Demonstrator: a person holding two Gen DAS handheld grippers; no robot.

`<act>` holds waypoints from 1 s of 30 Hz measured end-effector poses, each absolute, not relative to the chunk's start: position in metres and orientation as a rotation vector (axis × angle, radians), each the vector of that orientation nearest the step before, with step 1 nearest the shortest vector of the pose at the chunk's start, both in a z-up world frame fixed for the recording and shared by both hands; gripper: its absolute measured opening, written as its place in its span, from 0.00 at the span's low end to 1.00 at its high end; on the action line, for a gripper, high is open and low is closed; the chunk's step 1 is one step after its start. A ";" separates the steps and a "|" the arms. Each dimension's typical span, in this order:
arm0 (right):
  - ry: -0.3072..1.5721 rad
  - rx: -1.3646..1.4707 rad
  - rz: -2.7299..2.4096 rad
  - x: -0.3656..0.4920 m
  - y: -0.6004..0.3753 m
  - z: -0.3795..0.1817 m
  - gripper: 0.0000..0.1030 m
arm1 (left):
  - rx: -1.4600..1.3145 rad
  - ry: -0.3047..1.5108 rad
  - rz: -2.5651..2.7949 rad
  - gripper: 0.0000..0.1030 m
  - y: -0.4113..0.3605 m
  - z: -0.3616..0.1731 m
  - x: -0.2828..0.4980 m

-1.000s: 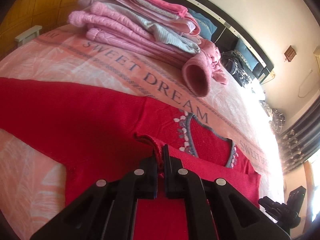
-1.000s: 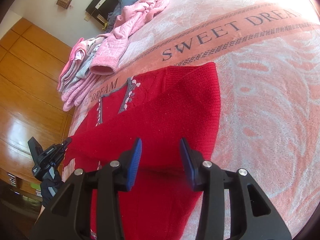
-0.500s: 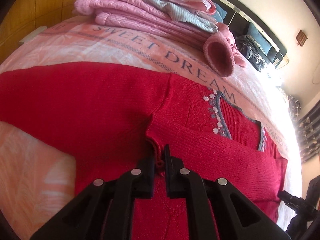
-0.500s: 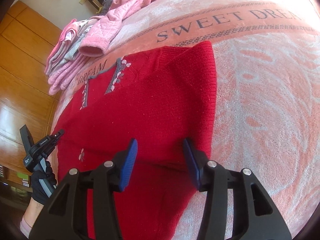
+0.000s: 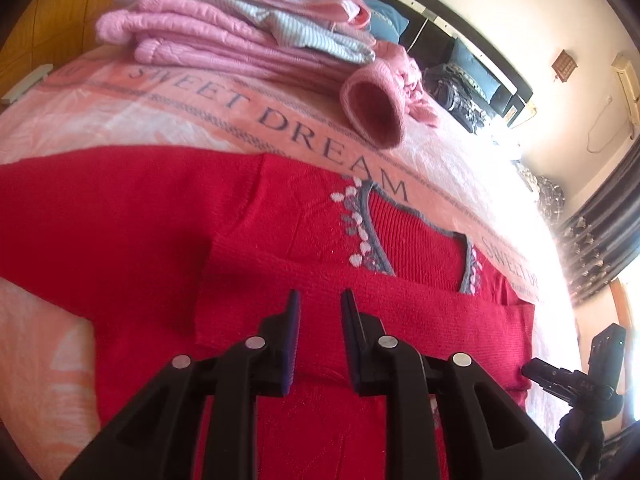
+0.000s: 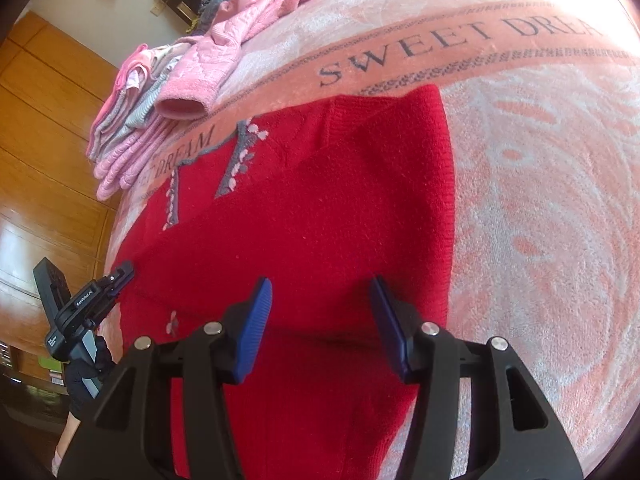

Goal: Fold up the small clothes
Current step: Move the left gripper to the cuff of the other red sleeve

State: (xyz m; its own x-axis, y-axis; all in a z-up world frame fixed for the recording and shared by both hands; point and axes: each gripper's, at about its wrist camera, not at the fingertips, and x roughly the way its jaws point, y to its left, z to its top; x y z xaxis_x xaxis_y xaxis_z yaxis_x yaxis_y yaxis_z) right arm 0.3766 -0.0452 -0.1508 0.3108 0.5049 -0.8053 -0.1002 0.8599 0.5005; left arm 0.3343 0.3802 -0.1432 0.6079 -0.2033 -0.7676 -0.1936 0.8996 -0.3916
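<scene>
My left gripper hangs just over the red sweater, its two fingers parted with a narrow gap and nothing between them; the folded-over sleeve band lies directly beneath and ahead of the tips. My right gripper is spread wider, also empty, poised over the sweater's folded right side, whose straight edge runs just to the right of my right-hand finger. In the right wrist view the left gripper shows at the sweater's left edge, held by a dark-gloved hand.

The sweater lies flat on the pink blanket, front up, one sleeve stretched out to the left in the left wrist view. Beyond my fingers sits its grey neckline with white and pink trim, close below the lettered band reading SWEET DREAM.

Farther off, past that band, a stack of folded pink clothes rests on the blanket, with a loose pink garment beside it, cuff open toward me. Behind those stands the dark headboard.
</scene>
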 end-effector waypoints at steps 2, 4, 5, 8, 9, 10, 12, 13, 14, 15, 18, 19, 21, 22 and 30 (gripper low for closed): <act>1.189 0.372 0.424 0.375 -0.044 -0.155 0.49 | -0.504 0.930 -0.018 0.20 0.385 -0.157 0.333; 1.196 0.353 0.427 0.376 -0.042 -0.155 0.51 | -0.535 0.924 -0.034 0.19 0.390 -0.160 0.331; 1.200 0.353 0.428 0.376 -0.041 -0.155 0.51 | -0.545 0.930 -0.038 0.19 0.391 -0.159 0.331; 1.191 0.369 0.418 0.376 -0.041 -0.153 0.53 | -0.570 0.916 -0.020 0.19 0.397 -0.153 0.326; 1.187 0.365 0.417 0.375 -0.040 -0.151 0.54 | -0.574 0.904 -0.007 0.21 0.400 -0.149 0.322; 1.186 0.354 0.425 0.374 -0.038 -0.147 0.55 | -0.580 0.892 0.002 0.25 0.405 -0.145 0.319; 1.161 0.338 0.459 0.370 -0.033 -0.134 0.55 | -0.579 0.863 0.029 0.31 0.421 -0.133 0.311; 1.147 0.330 0.475 0.368 -0.030 -0.127 0.56 | -0.582 0.848 0.045 0.35 0.432 -0.127 0.306; 1.140 0.321 0.487 0.367 -0.027 -0.121 0.57 | -0.591 0.835 0.060 0.36 0.444 -0.121 0.299; 1.140 0.313 0.495 0.366 -0.022 -0.116 0.60 | -0.601 0.825 0.079 0.39 0.458 -0.116 0.292; 1.160 0.311 0.532 0.362 -0.008 -0.113 0.61 | -0.630 0.822 0.150 0.42 0.501 -0.112 0.268; 1.173 0.315 0.549 0.360 -0.002 -0.115 0.61 | -0.639 0.823 0.173 0.43 0.516 -0.113 0.259; 1.210 0.310 0.572 0.356 0.009 -0.121 0.61 | -0.655 0.826 0.226 0.46 0.546 -0.116 0.238; 1.224 0.302 0.583 0.354 0.016 -0.124 0.61 | -0.669 0.830 0.254 0.48 0.562 -0.120 0.227; 1.264 0.230 0.599 0.346 0.051 -0.144 0.62 | -0.967 0.717 0.438 0.48 0.688 -0.149 0.148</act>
